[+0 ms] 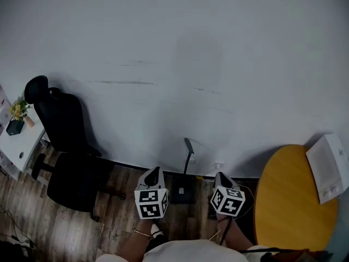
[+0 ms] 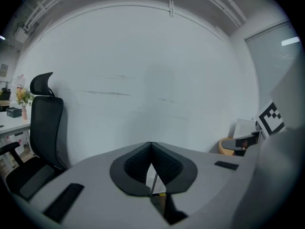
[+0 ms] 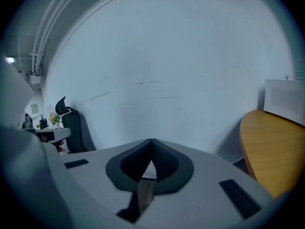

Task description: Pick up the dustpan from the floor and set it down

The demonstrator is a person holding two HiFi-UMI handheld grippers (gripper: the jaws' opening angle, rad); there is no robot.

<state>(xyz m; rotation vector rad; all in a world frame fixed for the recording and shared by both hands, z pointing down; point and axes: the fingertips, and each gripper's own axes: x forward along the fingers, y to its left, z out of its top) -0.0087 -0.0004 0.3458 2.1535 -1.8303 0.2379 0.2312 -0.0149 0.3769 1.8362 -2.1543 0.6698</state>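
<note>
A dark dustpan rests on the wood floor against the white wall, its long handle standing upright. My left gripper hovers just left of the pan and my right gripper just right of it; neither touches it. In the left gripper view the left gripper has its jaws closed tip to tip with nothing held. The right gripper in its own view is likewise shut and empty, facing the wall.
A black office chair stands to the left, beside a white desk with flowers. A round yellow table with a white box on it sits at the right. The wall is close ahead.
</note>
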